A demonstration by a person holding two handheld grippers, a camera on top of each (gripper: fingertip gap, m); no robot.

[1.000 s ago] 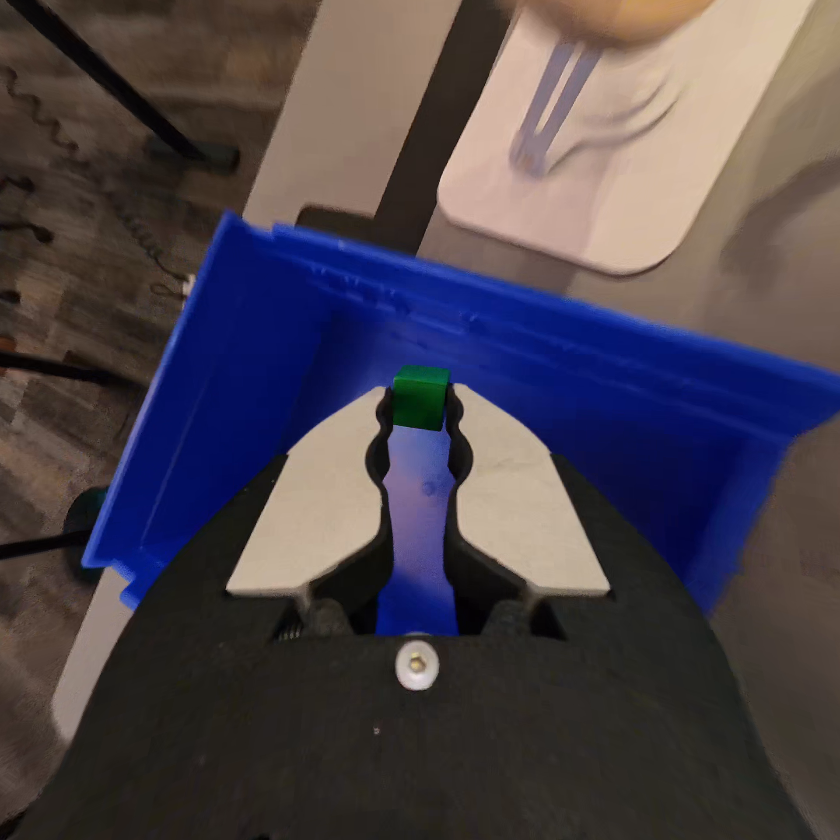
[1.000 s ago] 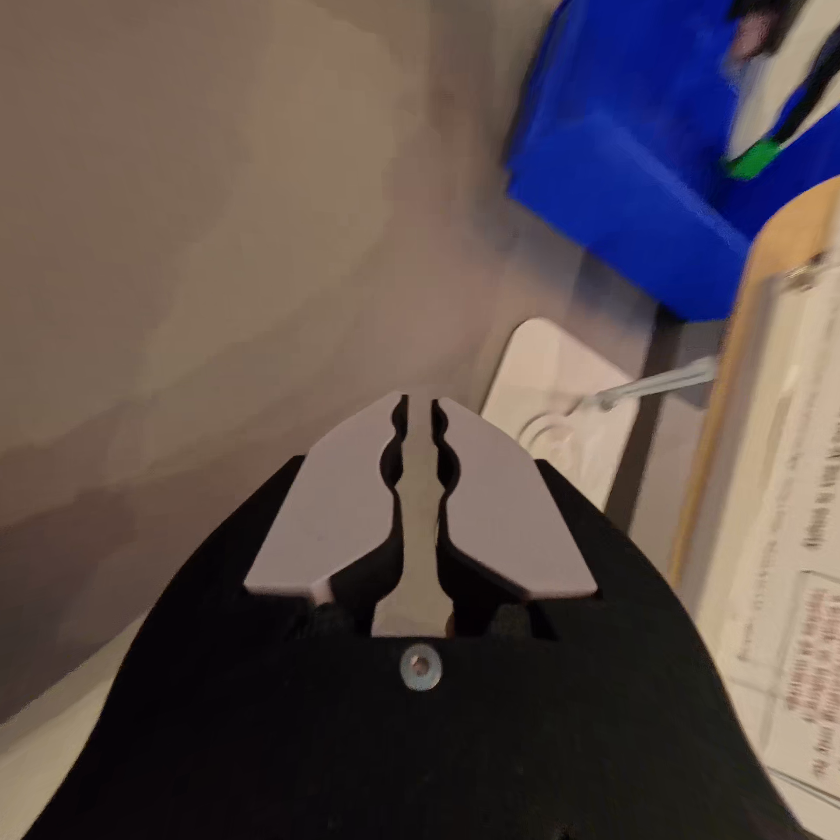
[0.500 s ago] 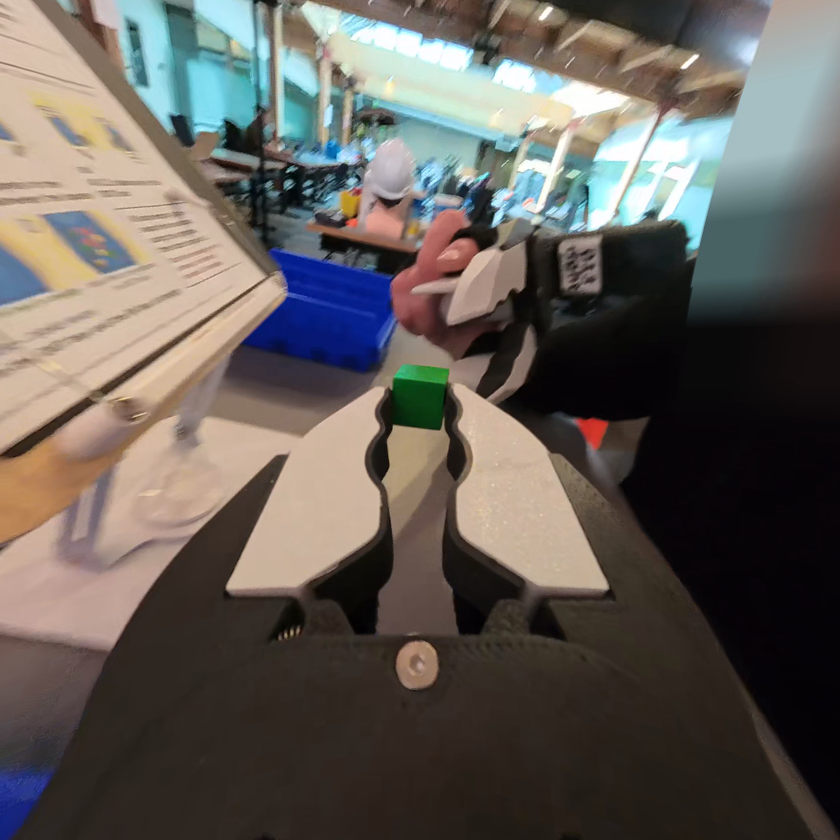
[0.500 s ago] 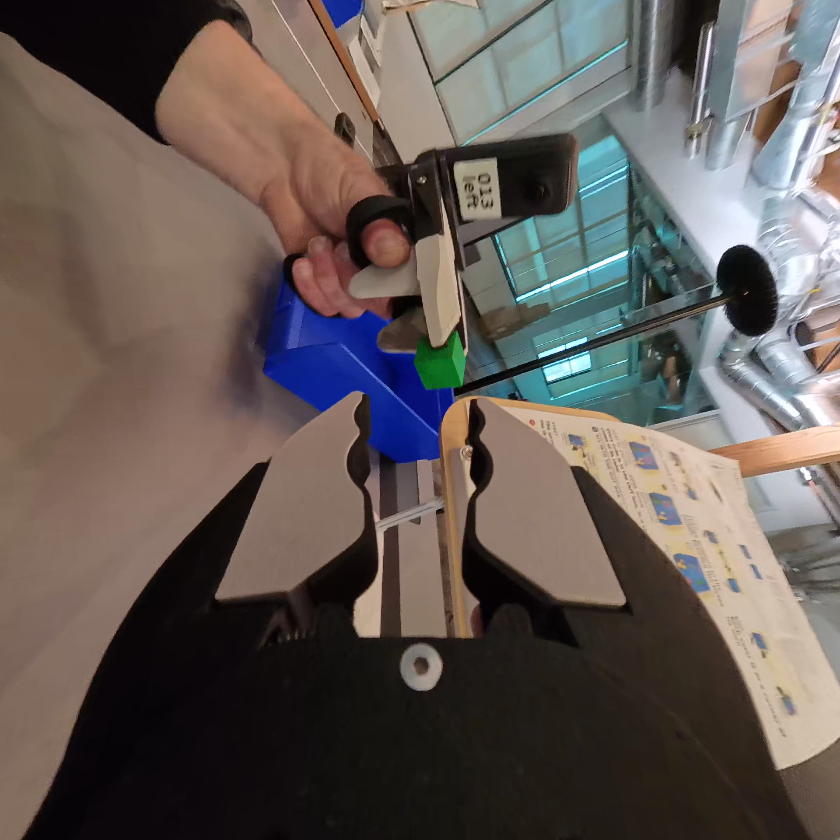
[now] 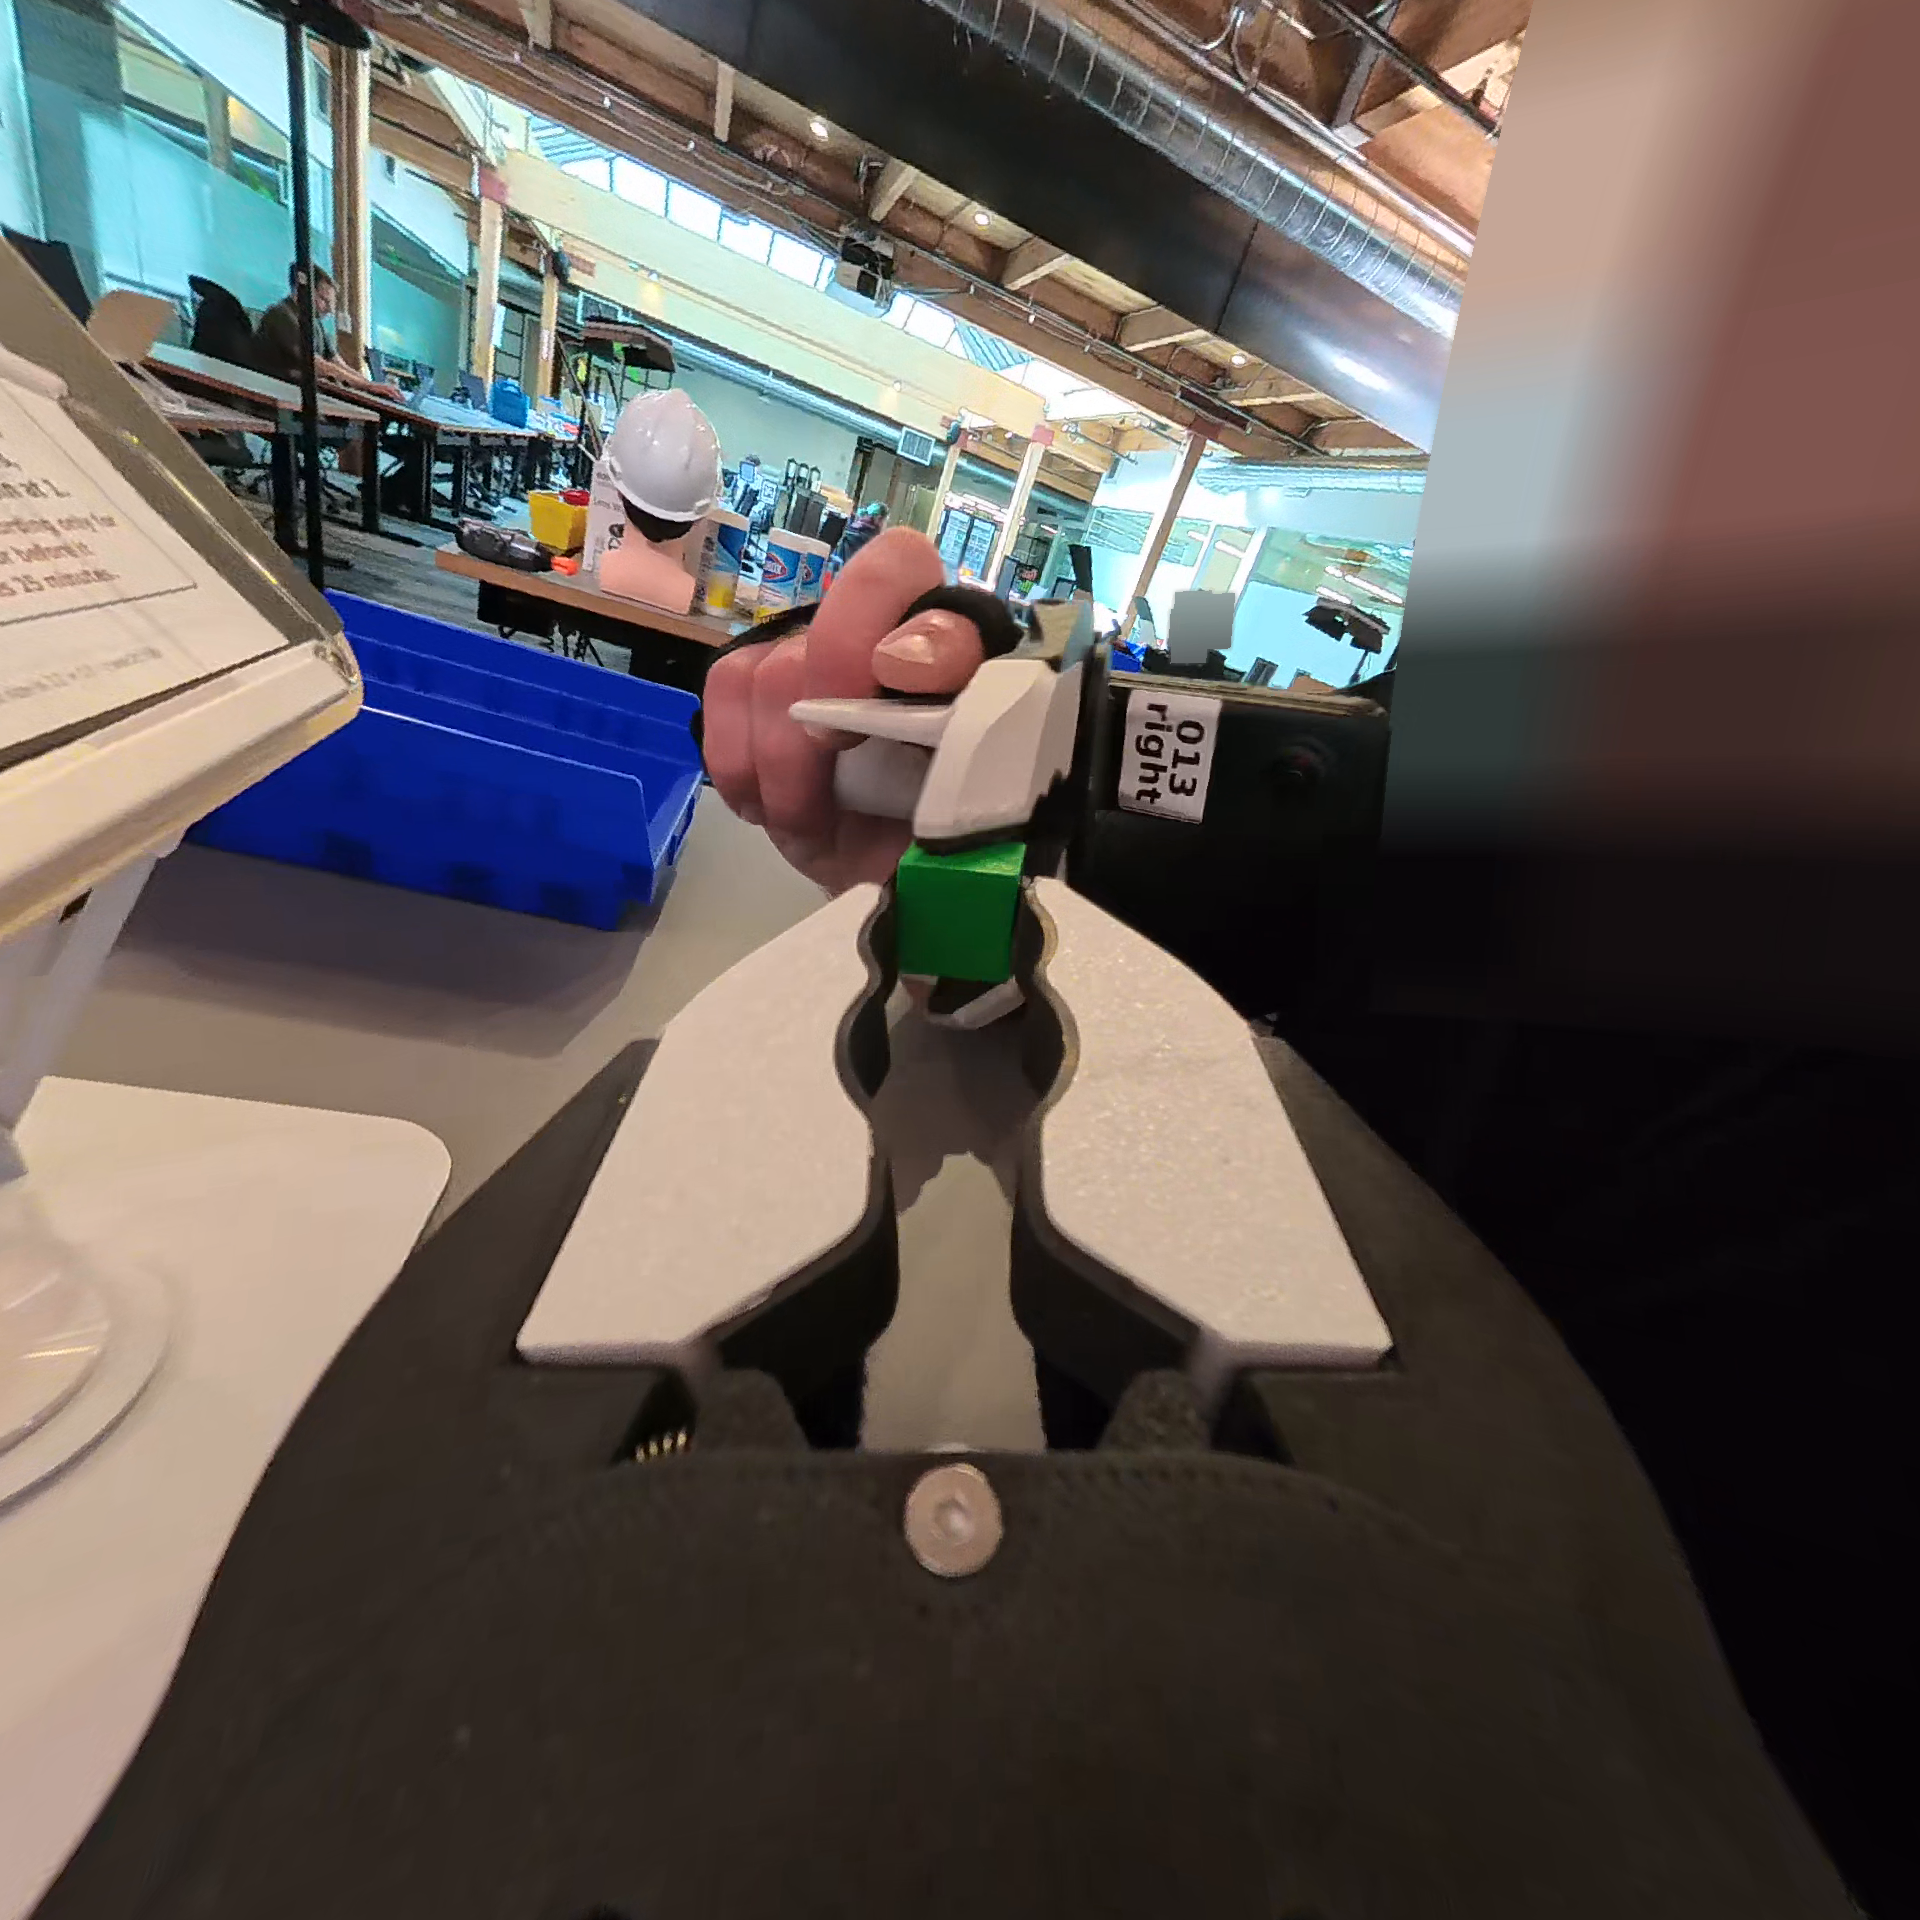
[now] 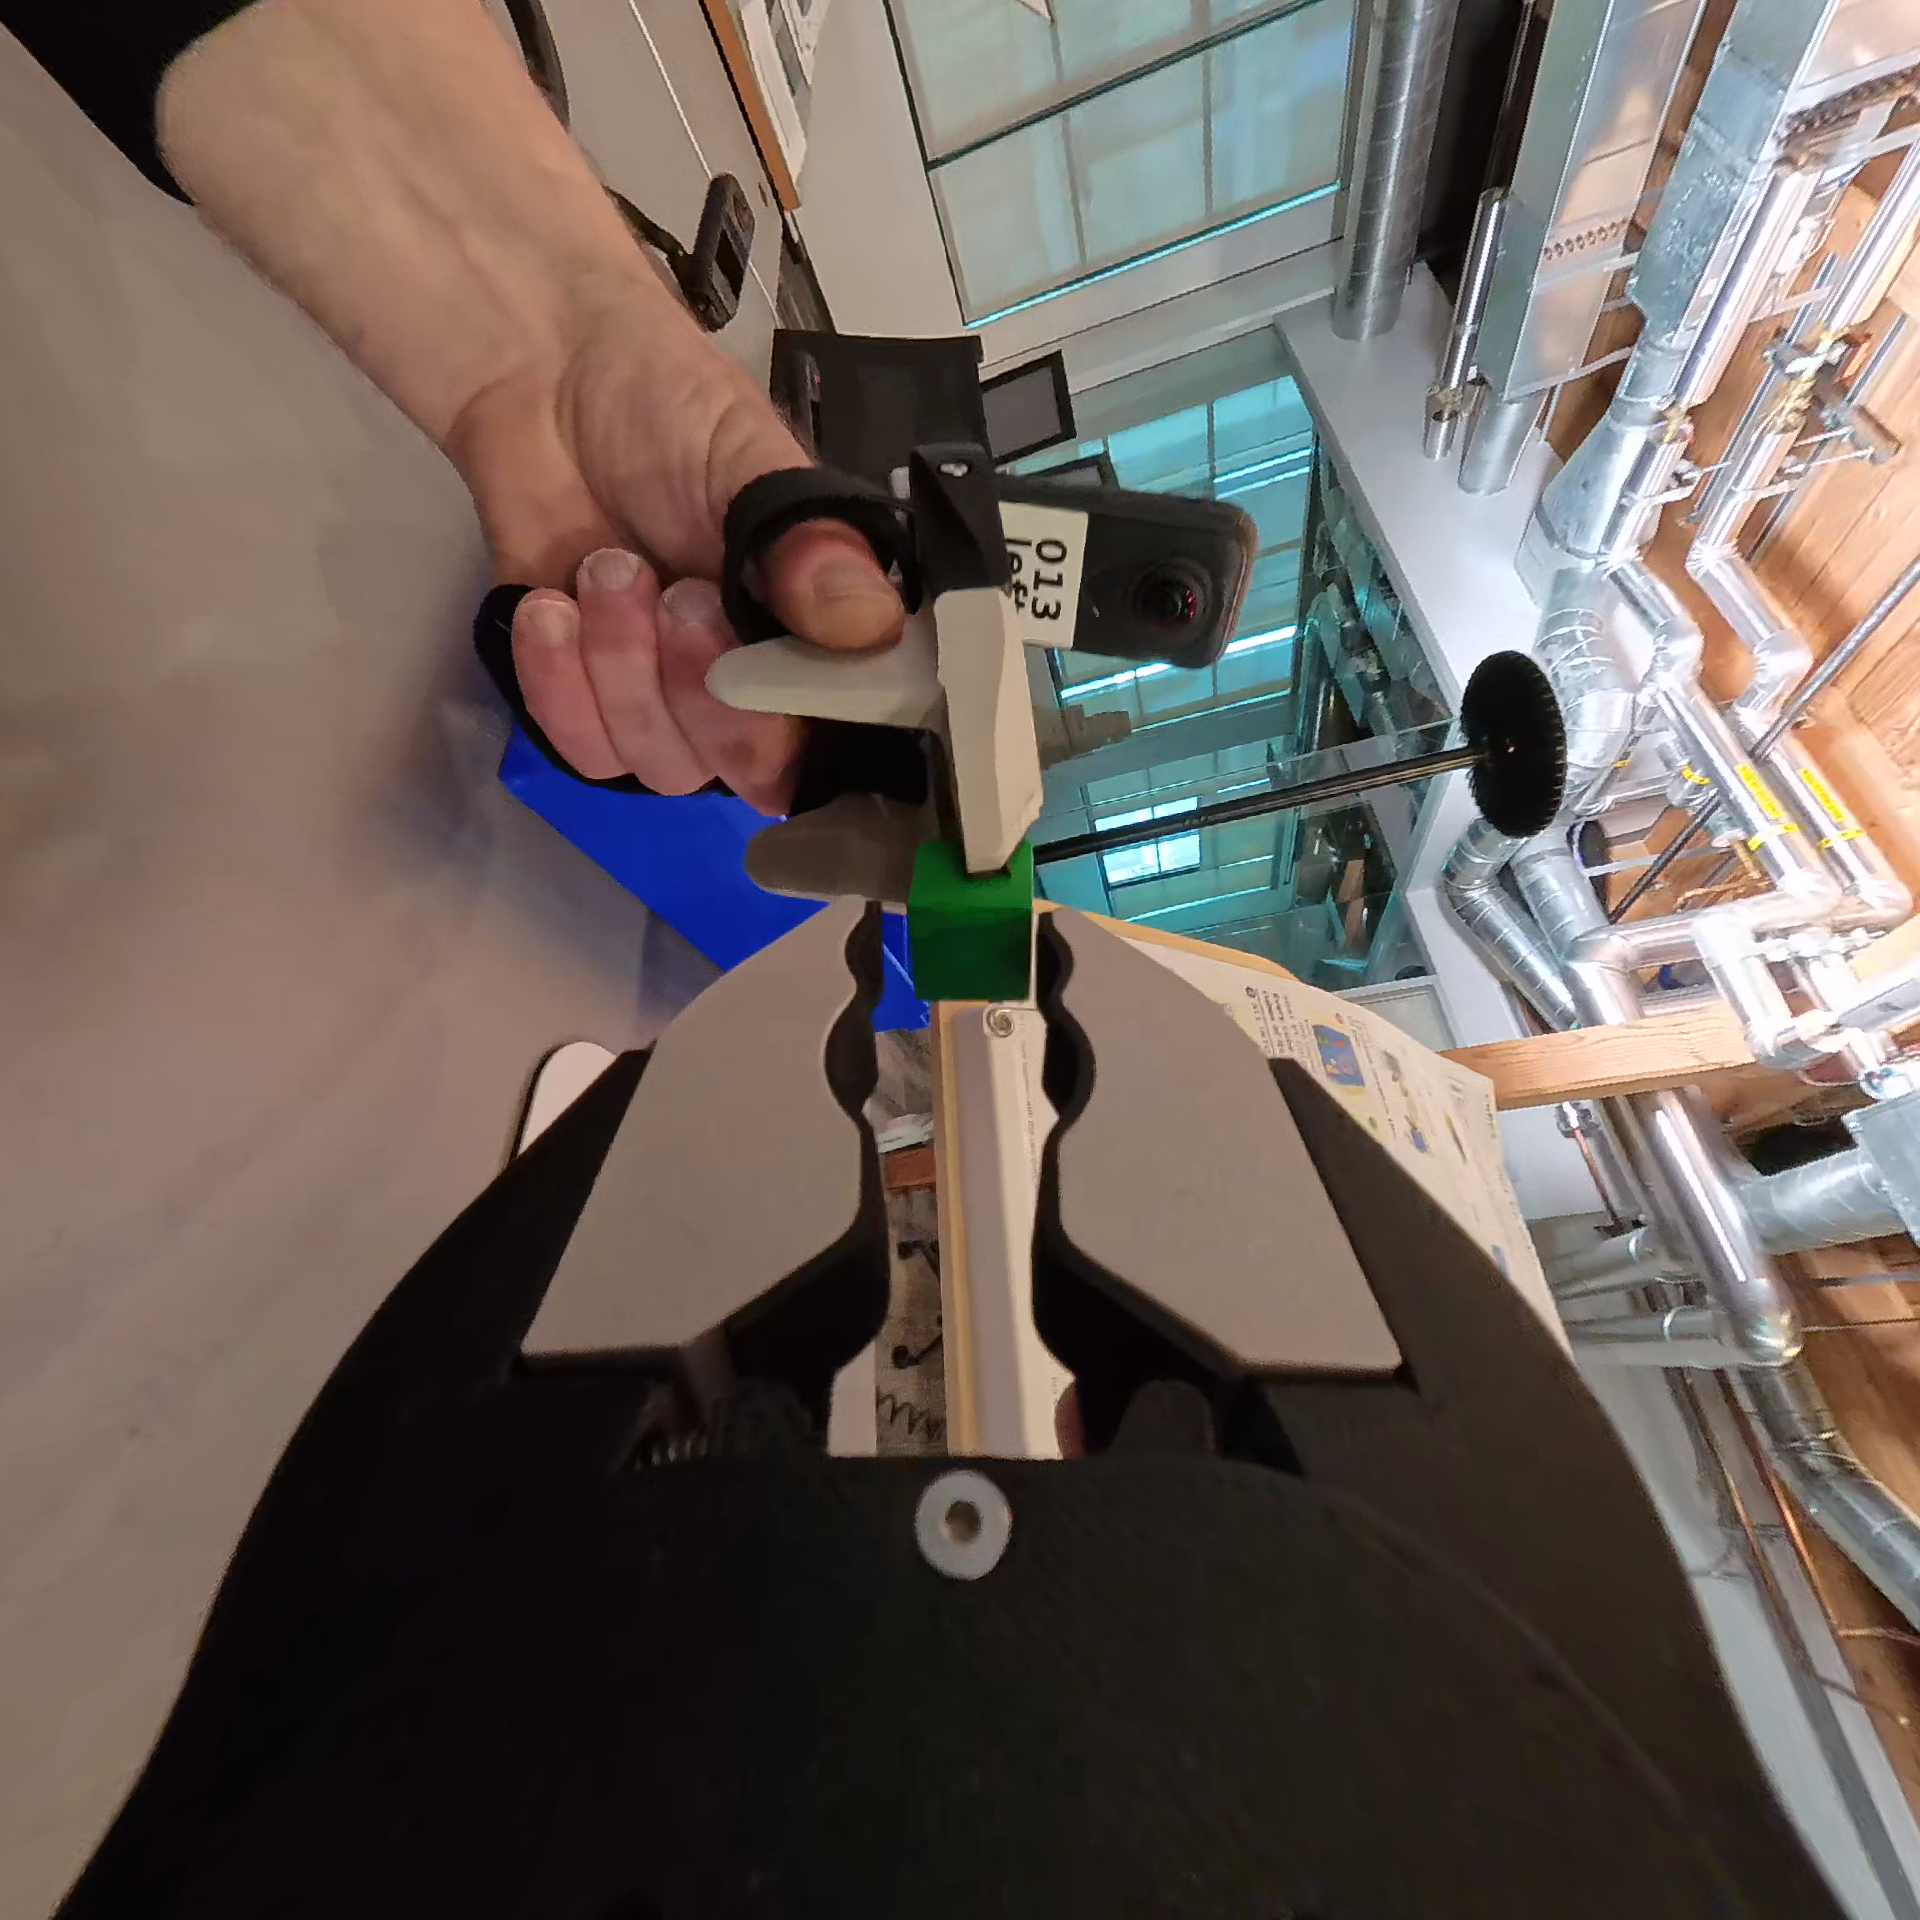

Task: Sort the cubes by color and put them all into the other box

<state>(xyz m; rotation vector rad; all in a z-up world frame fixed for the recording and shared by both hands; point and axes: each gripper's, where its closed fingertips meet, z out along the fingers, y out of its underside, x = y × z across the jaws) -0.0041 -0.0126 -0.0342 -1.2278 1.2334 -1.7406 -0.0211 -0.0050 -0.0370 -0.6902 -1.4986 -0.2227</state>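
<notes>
My left gripper [image 5: 954,925] is shut on a green cube [image 5: 954,914] and holds it up in the air above the grey table. My right gripper [image 6: 954,925] is open and faces the left one. Its tips stand on either side of the same cube [image 6: 966,935], with a narrow gap on the left side. In the left wrist view the right gripper's fingers [image 5: 977,748] show above and below the cube. One blue box [image 5: 447,790] stands far off on the table. A blue box [image 6: 665,842] shows behind the left hand.
A printed sheet on a clear stand [image 5: 156,623] with a white base [image 5: 208,1299] stands at the left. It also shows in the right wrist view [image 6: 1351,1091]. A person's hands grip both tools. Work tables and a hard hat on a dummy head [image 5: 665,457] lie far behind.
The left gripper lifted the cube out of the blue box and turned to face the right one. The right gripper opened and moved its tips around the cube.
</notes>
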